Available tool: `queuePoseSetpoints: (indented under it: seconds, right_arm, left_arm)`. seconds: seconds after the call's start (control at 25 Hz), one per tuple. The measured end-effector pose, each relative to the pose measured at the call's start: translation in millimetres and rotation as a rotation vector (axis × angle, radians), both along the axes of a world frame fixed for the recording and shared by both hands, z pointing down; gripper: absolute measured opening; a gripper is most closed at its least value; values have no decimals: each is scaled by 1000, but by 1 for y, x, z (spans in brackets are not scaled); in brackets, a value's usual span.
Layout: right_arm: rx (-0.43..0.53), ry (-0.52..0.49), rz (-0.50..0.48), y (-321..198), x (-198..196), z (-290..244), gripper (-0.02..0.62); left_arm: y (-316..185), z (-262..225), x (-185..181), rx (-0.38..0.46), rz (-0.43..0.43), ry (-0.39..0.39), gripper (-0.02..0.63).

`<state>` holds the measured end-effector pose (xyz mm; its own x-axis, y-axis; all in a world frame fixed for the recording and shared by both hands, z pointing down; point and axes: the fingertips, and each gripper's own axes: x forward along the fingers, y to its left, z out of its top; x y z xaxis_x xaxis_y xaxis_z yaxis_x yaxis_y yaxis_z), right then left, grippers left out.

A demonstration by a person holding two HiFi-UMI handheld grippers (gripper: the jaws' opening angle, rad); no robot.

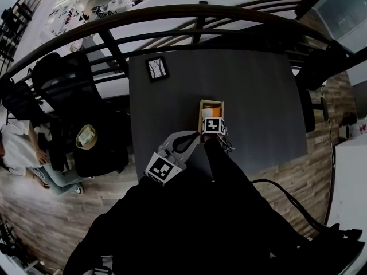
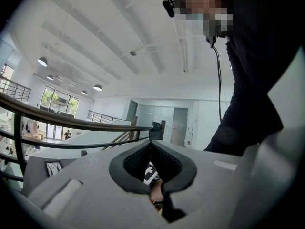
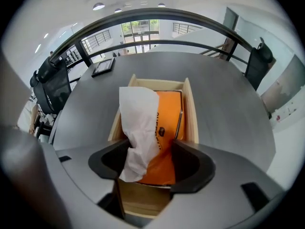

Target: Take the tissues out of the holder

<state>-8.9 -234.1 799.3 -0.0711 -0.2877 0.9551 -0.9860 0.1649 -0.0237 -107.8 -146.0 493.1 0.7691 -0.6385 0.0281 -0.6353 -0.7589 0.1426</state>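
Standing near the middle of the dark desk [image 1: 258,90] was one wooden holder [image 3: 191,113], and it contained one orange tissue pack [image 3: 167,123]. One white tissue [image 3: 138,116] rose from the top of that pack. One framed picture [image 1: 156,68] lay near the desk's far left corner, well apart from the holder. Two claws were present.

The right claw [image 3: 151,160] pointed along the holder from its near end. Its jaws were closed on the tissue pack, one on each side, with the loose tissue pressed against the left jaw. The pack sat inside the holder's walls.

The left claw [image 2: 150,144] was held beside the holder near the desk's front edge and tilted upward toward the ceiling. Its jaw tips met, with nothing between them.

Bare desk surrounded the holder on the left, right and far sides. A curved dark railing [image 1: 172,13] ran beyond the desk's far edge. One seated person [image 1: 20,148] was off to the left, well clear of the desk.
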Motion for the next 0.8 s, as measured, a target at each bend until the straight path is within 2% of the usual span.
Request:
queuePoseSetpoints:
  seconds: [0.16, 0.24, 0.36, 0.48, 0.8]
  right_arm:
    - [37, 16, -24, 0, -2, -2, 258]
    - [58, 12, -34, -4, 1, -7, 171]
    - [60, -7, -38, -4, 1, -13, 132]
    - [68, -22, -72, -4, -2, -14, 117]
    - [71, -56, -152, -10, -12, -18, 114]
  left_arm:
    - [4, 2, -13, 0, -13, -1, 5]
    - [2, 1, -14, 0, -24, -2, 5]
    - [0, 2, -16, -8, -34, 6, 5]
    - [1, 6, -14, -13, -35, 20, 6]
    - [-2, 5, -9, -9, -62, -1, 6]
